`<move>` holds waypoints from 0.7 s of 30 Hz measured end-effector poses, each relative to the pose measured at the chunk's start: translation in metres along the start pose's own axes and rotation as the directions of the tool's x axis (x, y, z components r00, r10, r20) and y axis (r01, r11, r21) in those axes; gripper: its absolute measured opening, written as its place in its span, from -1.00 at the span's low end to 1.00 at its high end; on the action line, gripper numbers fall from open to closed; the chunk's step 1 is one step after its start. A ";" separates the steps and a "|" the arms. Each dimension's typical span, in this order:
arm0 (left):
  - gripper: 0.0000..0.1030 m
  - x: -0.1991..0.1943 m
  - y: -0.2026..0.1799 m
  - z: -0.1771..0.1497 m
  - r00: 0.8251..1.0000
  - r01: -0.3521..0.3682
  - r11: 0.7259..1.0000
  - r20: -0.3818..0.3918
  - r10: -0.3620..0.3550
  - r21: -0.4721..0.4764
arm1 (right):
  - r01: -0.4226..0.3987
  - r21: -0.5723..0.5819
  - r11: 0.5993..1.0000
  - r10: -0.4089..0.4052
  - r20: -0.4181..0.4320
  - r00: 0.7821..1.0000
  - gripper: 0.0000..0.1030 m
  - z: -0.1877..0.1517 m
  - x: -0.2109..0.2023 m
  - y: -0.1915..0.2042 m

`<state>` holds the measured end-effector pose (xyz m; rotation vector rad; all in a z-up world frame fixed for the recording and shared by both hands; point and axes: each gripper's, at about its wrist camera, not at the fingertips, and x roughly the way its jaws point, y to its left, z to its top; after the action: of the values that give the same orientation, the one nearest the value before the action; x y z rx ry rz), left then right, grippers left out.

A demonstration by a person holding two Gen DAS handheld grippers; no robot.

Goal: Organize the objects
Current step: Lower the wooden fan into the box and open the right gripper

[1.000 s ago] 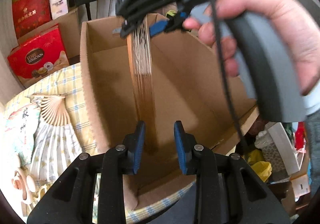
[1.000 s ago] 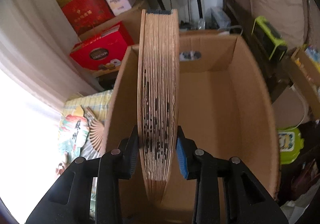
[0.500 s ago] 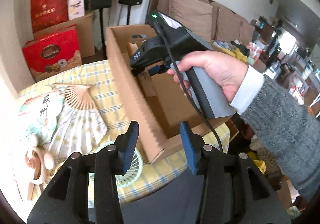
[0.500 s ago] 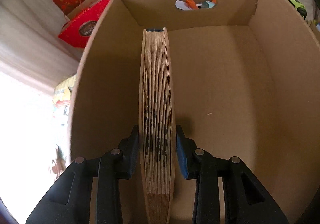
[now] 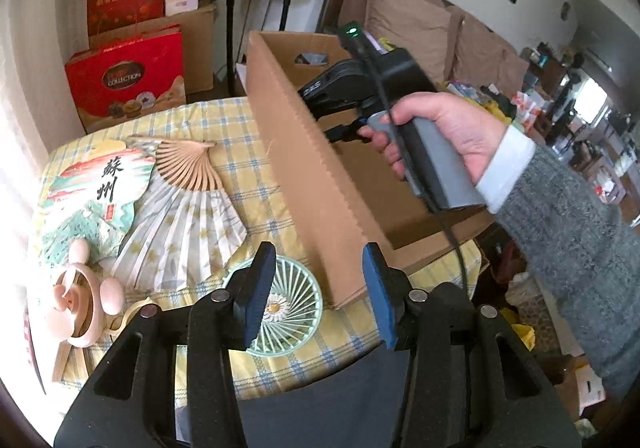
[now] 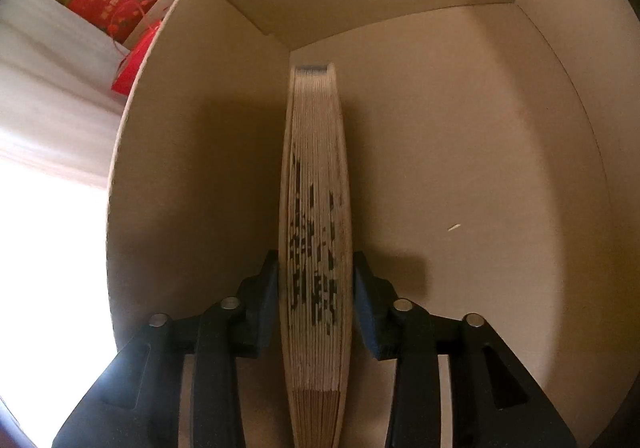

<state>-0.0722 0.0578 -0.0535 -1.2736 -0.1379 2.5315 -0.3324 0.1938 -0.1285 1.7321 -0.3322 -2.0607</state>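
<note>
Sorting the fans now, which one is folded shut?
The wooden folding fan inside the cardboard box; the fans on the table lie spread open.

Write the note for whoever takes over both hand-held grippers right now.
Left hand-held gripper: jaws opening, nothing between them, above the green fan.
Right hand-held gripper: inside the cardboard box, jaws opening around the folded fan.
Done: folded fan is in the box.
Left on the table: two open paper fans, green fan, pink fan.
</note>
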 end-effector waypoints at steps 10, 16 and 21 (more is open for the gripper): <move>-0.03 -0.004 0.013 -0.003 1.000 -0.007 1.000 0.007 0.007 -0.024 | -0.032 -0.031 0.999 0.034 0.053 0.998 -0.03 0.000 -0.025 0.006; -0.03 -0.010 0.023 -0.007 1.000 -0.021 0.999 0.010 0.022 -0.035 | 0.044 0.008 0.999 -0.044 0.030 0.999 -0.72 -0.007 -0.006 -0.009; -0.03 -0.006 0.035 -0.010 1.000 -0.029 0.998 -0.002 0.029 -0.061 | 0.033 -0.023 0.999 -0.031 0.053 0.998 -0.76 -0.003 -0.011 -0.002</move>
<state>-0.0685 0.0224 -0.0622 -1.3094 -0.2000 2.5691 -0.3281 0.2006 -0.1204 1.6820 -0.2968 -2.1275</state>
